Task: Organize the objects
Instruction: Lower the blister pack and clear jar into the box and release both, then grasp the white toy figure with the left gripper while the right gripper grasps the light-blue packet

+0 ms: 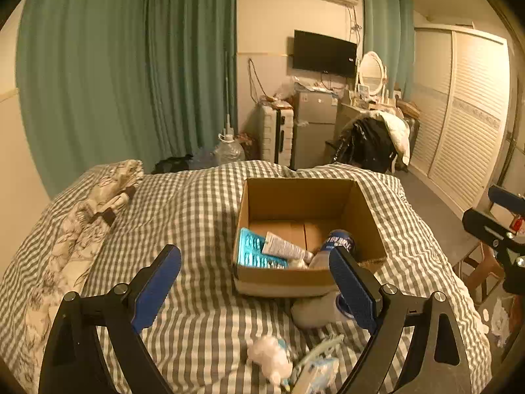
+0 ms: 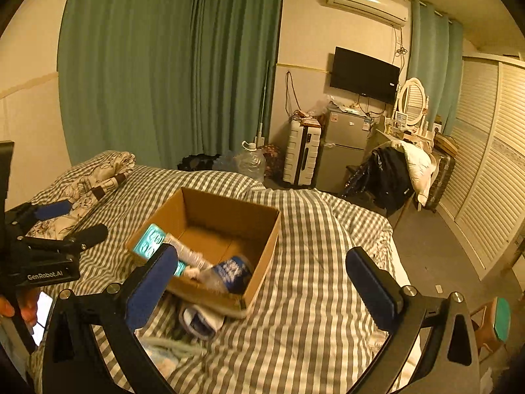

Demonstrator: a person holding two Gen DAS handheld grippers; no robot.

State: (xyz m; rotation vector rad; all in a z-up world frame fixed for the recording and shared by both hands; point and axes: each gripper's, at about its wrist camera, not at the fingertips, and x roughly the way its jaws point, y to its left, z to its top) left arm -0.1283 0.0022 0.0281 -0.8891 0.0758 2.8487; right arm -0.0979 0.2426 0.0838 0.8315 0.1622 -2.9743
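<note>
Box sits ahead of the empty, spread left claw.

Left wrist view: low over the bed, facing the cardboard box from close in front. Right wrist view: higher, further right, angled down-left at the same box. Shared: bed, box, television, curtains.

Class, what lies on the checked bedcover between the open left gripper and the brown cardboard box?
In the left wrist view, between the left gripper and the brown cardboard box: bare checked bedcover.
</note>
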